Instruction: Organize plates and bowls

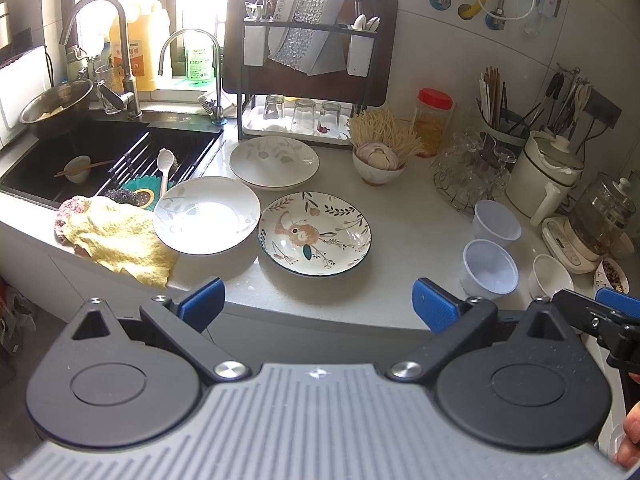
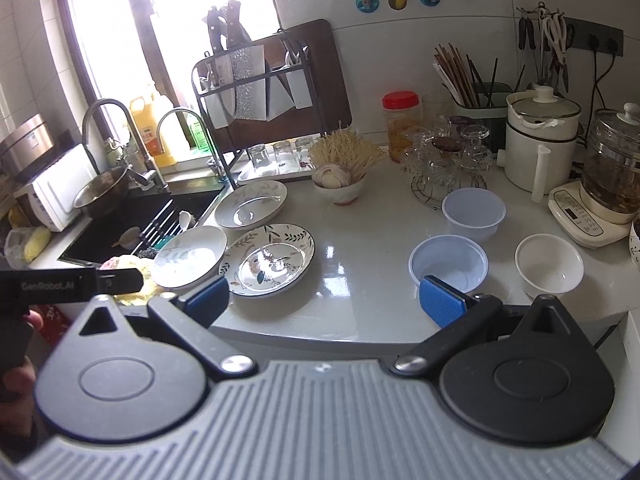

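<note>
Both tongs hang spread wide and empty at the near edge of the worktop (image 1: 400, 216): the left tongs (image 1: 318, 306) face the plates, and the right tongs (image 2: 324, 298) face the bare middle stretch. Three deep plates crowd together beside the sink (image 1: 108, 148): a white leaf-print plate (image 1: 207, 215) nearest the sink, a bear-and-flower plate (image 1: 314, 233) touching its right rim, and a second pale leaf-print plate (image 1: 274, 162) just behind them. A yellow cloth (image 1: 120, 236) lies bunched against the near white plate's left side, its edge under the rim. Well apart to the right stand two translucent plastic bowls (image 2: 448, 264), one behind the other, and a small white ceramic bowl (image 2: 549, 265) just beside the nearer one. Behind them a rack of upturned glasses (image 2: 448, 160), a bowl of garlic and noodles (image 2: 340, 184) and a white kettle (image 2: 540, 140) hem in the back of the worktop. A dish rack (image 1: 304, 60) stands behind the plates.
</note>
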